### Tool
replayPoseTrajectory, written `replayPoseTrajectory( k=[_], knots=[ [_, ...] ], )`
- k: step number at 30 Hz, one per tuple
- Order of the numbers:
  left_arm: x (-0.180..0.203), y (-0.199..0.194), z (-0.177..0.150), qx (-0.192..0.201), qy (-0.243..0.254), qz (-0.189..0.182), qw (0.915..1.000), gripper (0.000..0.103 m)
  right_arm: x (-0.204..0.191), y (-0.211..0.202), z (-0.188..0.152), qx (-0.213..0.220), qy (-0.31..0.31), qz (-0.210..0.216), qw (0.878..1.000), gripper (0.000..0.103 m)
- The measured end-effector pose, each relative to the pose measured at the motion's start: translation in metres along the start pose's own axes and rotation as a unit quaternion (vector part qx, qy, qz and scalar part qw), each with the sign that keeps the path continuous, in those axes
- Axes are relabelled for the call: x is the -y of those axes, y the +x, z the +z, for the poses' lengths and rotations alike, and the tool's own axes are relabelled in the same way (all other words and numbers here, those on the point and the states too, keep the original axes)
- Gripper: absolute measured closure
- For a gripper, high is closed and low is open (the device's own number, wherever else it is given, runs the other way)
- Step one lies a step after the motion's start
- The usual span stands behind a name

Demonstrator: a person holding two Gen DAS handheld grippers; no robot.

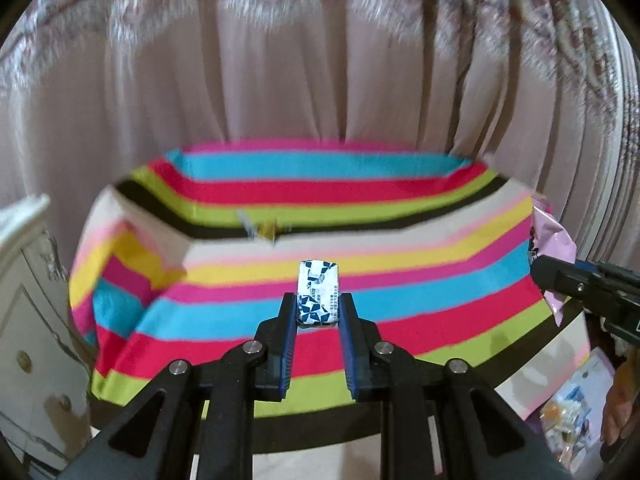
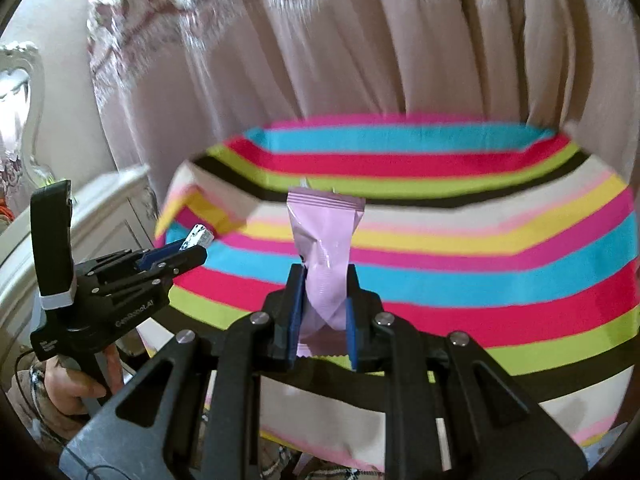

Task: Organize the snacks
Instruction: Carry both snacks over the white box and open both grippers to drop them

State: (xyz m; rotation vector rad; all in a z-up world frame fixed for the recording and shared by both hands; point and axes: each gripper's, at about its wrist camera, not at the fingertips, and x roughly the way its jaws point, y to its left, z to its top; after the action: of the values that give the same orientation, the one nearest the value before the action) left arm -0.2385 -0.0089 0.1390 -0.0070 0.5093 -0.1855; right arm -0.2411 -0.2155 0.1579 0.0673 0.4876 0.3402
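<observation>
Jaws of both grippers hold snacks: left gripper (image 1: 319, 314) a blue-white packet (image 1: 318, 294), right gripper (image 2: 322, 300) a pink sachet (image 2: 325, 256). The carrying step is in hand; next, I judge, each releases over the striped box (image 1: 360, 184) ahead.

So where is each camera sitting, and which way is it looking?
Left wrist: rides the left gripper, faces the striped box and curtain; its fingers pinch a blue-white candy.
Right wrist: rides the right gripper, faces the same way, pinching a pink packet; a hand shows.
Shared: box, curtain, each other's gripper.

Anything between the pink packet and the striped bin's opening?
Nothing: in the right wrist view the pink packet, gripped by the right gripper, overlaps the striped bin rim directly.
</observation>
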Motion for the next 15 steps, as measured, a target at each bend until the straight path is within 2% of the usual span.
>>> replayPoseTrajectory(
  k=[3,9,15],
  knots=[
    [0.015,-0.027,0.017,0.036,0.014,-0.006,0.9992,0.082,0.0,-0.031,0.011,0.033,-0.001,-0.004,0.999,0.081],
    [0.043,-0.06,0.034,0.078,0.034,-0.03,0.996,0.082,0.0,-0.088,0.018,0.082,-0.006,-0.018,0.996,0.081],
    [0.081,-0.089,0.038,0.105,0.062,-0.053,0.9911,0.082,-0.002,-0.13,0.009,0.103,-0.034,-0.058,0.992,0.081]
  ],
)
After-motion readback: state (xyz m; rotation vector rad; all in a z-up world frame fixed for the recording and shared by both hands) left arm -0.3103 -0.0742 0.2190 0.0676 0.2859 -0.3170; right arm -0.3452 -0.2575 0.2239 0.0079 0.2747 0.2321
